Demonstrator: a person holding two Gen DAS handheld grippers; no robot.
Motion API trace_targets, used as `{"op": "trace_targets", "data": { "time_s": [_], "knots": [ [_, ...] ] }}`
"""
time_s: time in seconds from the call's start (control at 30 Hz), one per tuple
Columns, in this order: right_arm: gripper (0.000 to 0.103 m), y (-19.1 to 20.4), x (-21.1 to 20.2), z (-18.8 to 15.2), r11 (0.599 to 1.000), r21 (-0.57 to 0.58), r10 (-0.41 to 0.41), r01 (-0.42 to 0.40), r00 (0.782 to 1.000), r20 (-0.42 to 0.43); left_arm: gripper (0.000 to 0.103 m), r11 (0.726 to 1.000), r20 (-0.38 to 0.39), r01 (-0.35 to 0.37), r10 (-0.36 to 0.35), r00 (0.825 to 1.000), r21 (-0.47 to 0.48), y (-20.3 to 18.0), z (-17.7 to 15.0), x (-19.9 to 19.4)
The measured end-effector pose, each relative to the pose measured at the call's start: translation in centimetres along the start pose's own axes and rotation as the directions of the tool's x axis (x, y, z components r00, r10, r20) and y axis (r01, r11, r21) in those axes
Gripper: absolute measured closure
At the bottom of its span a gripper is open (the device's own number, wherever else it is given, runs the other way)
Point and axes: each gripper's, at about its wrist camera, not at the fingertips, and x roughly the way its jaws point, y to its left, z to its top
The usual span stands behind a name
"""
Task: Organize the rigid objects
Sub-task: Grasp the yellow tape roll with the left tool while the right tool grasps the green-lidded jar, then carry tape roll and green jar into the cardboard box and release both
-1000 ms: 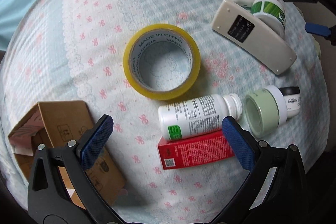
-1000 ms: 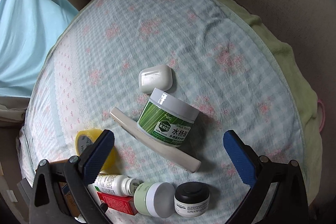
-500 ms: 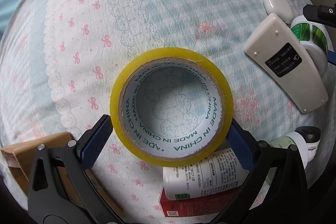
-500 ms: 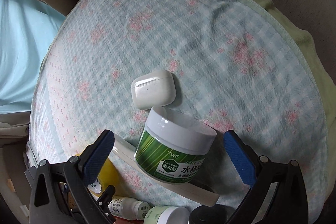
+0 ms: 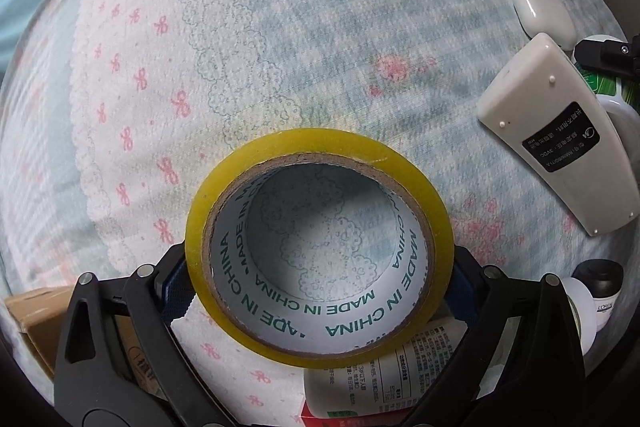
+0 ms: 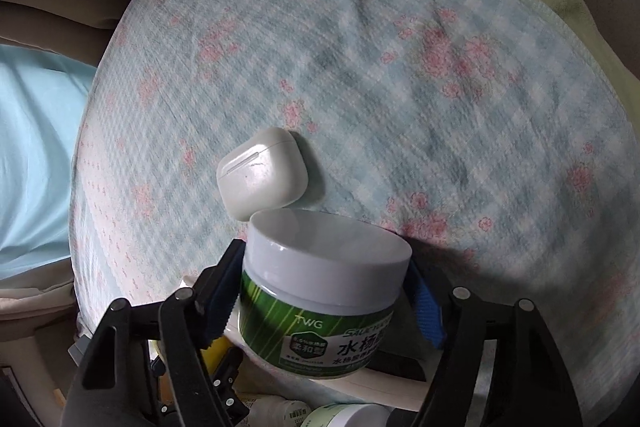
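Note:
In the left wrist view my left gripper [image 5: 320, 291] has its blue pads against both sides of the yellow tape roll [image 5: 408, 175], which lies on the checked cloth. In the right wrist view my right gripper [image 6: 326, 291] has its pads against both sides of the green-labelled jar with a white lid [image 6: 324, 259]. The jar rests partly on a white remote control [image 5: 560, 143]. A white earbud case [image 6: 262, 173] lies just beyond the jar.
A white pill bottle [image 5: 380, 383] and a red box [image 5: 312, 417] lie under the tape's near edge. A cardboard box [image 5: 36, 311] sits at the lower left. Small cosmetic jars [image 5: 592, 295] lie at the right. The checked cloth [image 6: 440, 67] stretches beyond the jar.
Both grippers moved forward and closed: the left around the tape roll, the right around the green jar.

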Motion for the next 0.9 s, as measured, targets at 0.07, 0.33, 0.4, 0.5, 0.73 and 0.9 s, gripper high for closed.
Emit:
{"op": "trace_targets", "data": {
  "time_s": [0.07, 0.33, 0.4, 0.5, 0.73, 0.9],
  "knots": [
    [0.033, 0.0, 0.0, -0.1, 1.0, 0.002, 0.0, 0.0, 1.0, 0.003, 0.006, 1.0, 0.005, -0.002, 0.002, 1.0, 0.003, -0.1, 0.1, -0.2],
    [0.034, 0.0, -1.6, -0.2, 1.0, -0.007, 0.027, -0.027, 0.999, 0.036, 0.006, 1.0, 0.055, 0.011, -0.01, 0.998, -0.021, 1.5, 1.2, -2.9],
    [0.034, 0.3, -2.8, -0.3, 0.999, -0.023, 0.039, -0.038, 0.998, 0.054, 0.006, 1.0, 0.075, 0.011, -0.009, 0.997, -0.025, 1.7, 1.3, -4.2],
    [0.035, 0.6, -5.0, -0.6, 0.998, -0.042, 0.057, -0.054, 0.996, 0.076, 0.006, 0.999, 0.108, 0.018, -0.014, 0.994, -0.036, 2.1, 1.4, -6.8],
    [0.035, 1.8, -11.1, -3.7, 0.993, -0.091, 0.09, -0.079, 0.988, 0.124, 0.006, 0.996, 0.191, 0.049, -0.034, 0.981, -0.07, 3.2, -2.8, -14.6],
    [0.035, 4.8, -15.6, -7.2, 0.98, -0.183, 0.101, -0.075, 0.985, 0.139, 0.006, 0.994, 0.257, 0.061, -0.035, 0.966, -0.092, 5.8, -7.2, -20.9]
  ]
}}
